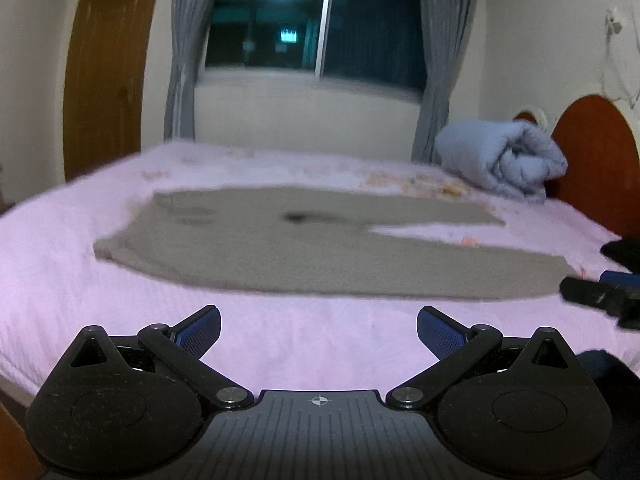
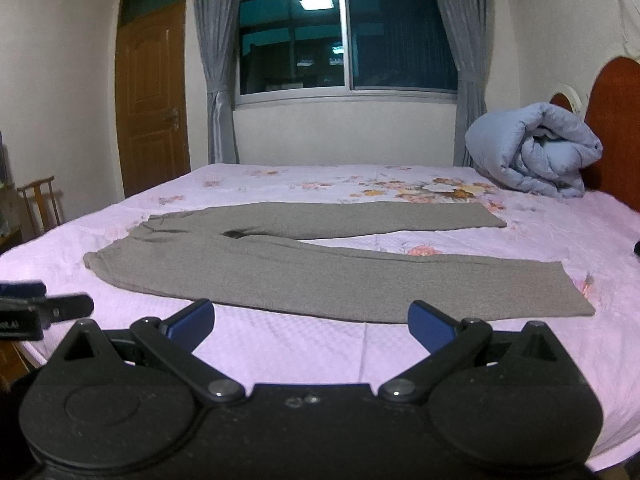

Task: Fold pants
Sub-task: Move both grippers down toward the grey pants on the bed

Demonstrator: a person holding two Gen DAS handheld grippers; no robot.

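Note:
Grey pants (image 2: 320,268) lie flat on the pink bed sheet (image 2: 280,344), waist at the left, two legs spread toward the right in a V. They also show in the left wrist view (image 1: 320,252), blurred. My left gripper (image 1: 319,330) is open and empty, above the sheet in front of the pants' near edge. My right gripper (image 2: 311,322) is open and empty, just short of the near leg. The right gripper shows at the right edge of the left wrist view (image 1: 600,294); the left gripper shows at the left edge of the right wrist view (image 2: 44,308).
A rolled light-blue quilt (image 2: 532,152) sits at the far right by the red-brown headboard (image 2: 616,128). A window with grey curtains (image 2: 344,40) and a wooden door (image 2: 154,96) are behind the bed. A wooden chair (image 2: 40,200) stands at the left.

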